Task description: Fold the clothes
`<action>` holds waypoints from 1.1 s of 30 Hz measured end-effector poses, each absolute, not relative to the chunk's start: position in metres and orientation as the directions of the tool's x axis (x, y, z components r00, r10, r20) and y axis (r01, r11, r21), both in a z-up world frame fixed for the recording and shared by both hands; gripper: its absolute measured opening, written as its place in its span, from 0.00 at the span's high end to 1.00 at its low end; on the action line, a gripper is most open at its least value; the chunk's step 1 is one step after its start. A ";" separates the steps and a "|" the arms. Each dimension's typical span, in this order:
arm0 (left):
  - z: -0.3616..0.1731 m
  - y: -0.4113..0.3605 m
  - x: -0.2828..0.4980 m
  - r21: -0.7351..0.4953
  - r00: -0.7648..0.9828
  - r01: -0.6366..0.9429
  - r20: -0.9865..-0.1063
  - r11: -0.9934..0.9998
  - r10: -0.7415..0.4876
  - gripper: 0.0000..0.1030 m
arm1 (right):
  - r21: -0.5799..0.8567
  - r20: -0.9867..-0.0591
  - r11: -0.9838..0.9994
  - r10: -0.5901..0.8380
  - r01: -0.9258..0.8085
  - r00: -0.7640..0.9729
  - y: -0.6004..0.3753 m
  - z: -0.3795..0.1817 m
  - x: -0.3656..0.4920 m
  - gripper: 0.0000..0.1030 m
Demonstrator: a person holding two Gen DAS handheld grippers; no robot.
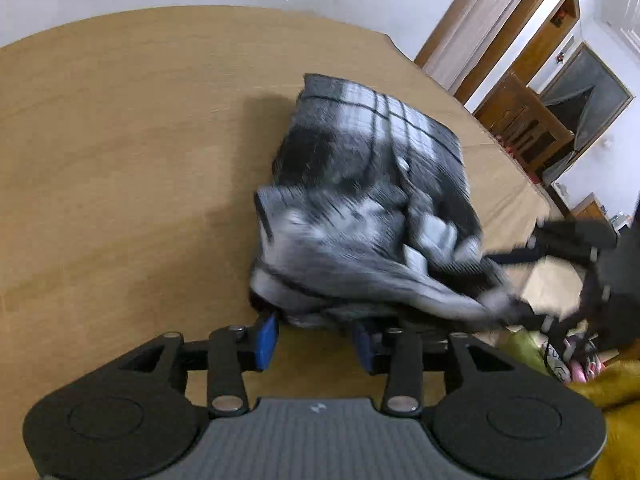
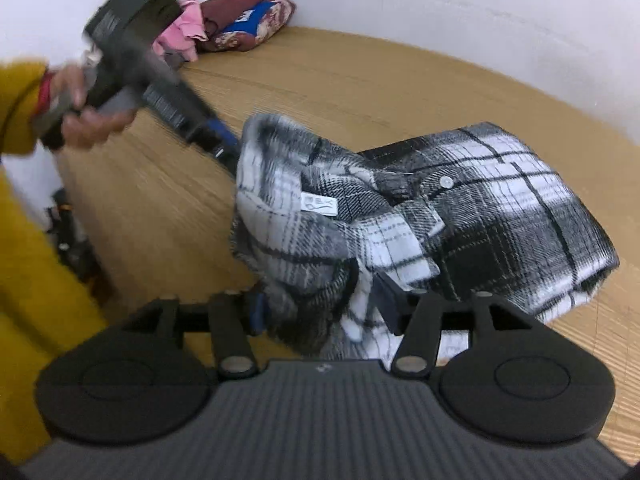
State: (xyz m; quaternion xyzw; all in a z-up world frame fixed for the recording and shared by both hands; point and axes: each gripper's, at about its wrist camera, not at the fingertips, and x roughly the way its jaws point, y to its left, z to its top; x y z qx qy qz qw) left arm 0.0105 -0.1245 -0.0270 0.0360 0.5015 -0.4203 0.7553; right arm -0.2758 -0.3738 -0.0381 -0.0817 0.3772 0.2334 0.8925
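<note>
A black-and-white plaid shirt (image 1: 372,200) lies partly folded and bunched on the tan table (image 1: 120,160); it also shows in the right wrist view (image 2: 460,216) with a white label and a button up. My left gripper (image 1: 316,336) stands open at the shirt's near edge, blue pads apart, cloth draped over them. It also shows in the right wrist view (image 2: 224,148), touching the shirt's collar end. My right gripper (image 2: 324,312) has cloth between its blue pads, which stand apart. In the left wrist view the right gripper (image 1: 568,272) is blurred at the shirt's right end.
A pile of pink and maroon clothes (image 2: 228,24) sits at the table's far corner by the white wall. The person's yellow sleeve (image 2: 24,240) is on the left. Wooden doors and a cabinet (image 1: 528,128) stand beyond the table's right edge.
</note>
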 end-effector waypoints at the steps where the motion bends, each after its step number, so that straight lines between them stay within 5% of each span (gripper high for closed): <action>1: -0.029 -0.118 0.004 -0.378 0.145 0.656 -0.786 0.653 -0.601 0.53 | 0.026 -0.701 0.871 0.365 -0.490 0.613 -0.383 -0.031 -0.269 0.46; 7: -0.030 -0.086 -0.030 -0.520 0.121 0.507 -0.747 0.687 -0.654 0.47 | 0.059 -0.581 0.924 0.338 -0.377 0.740 -0.472 0.020 -0.199 0.46; 11: -0.048 -0.121 -0.038 -0.599 0.129 0.395 -0.714 0.696 -0.688 0.45 | -0.064 -0.681 0.988 0.058 -0.138 0.730 -0.522 -0.011 -0.088 0.44; 15: -0.068 -0.150 -0.033 -0.629 0.162 0.267 -0.718 0.730 -0.677 0.44 | 0.036 -0.826 0.987 0.116 -0.154 0.552 -0.542 -0.066 -0.004 0.49; 19: -0.072 -0.157 -0.023 -0.613 0.193 0.193 -0.742 0.766 -0.642 0.45 | 0.038 -0.865 0.955 0.179 -0.295 0.469 -0.531 -0.078 -0.005 0.57; 23: -0.059 -0.152 0.000 -0.469 0.269 0.231 -0.812 0.853 -0.519 0.49 | 0.064 -0.905 0.940 0.196 -0.335 0.378 -0.533 -0.073 -0.034 0.66; 28: -0.039 -0.152 0.078 -0.259 0.347 0.313 -0.864 0.914 -0.364 0.50 | 0.086 -0.931 0.888 0.233 -0.451 0.281 -0.482 -0.066 -0.105 0.65; 33: -0.005 -0.183 0.168 -0.091 0.448 0.398 -0.849 0.913 -0.280 0.51 | 0.372 -0.851 0.795 0.499 -0.479 0.166 -0.378 -0.074 -0.158 0.64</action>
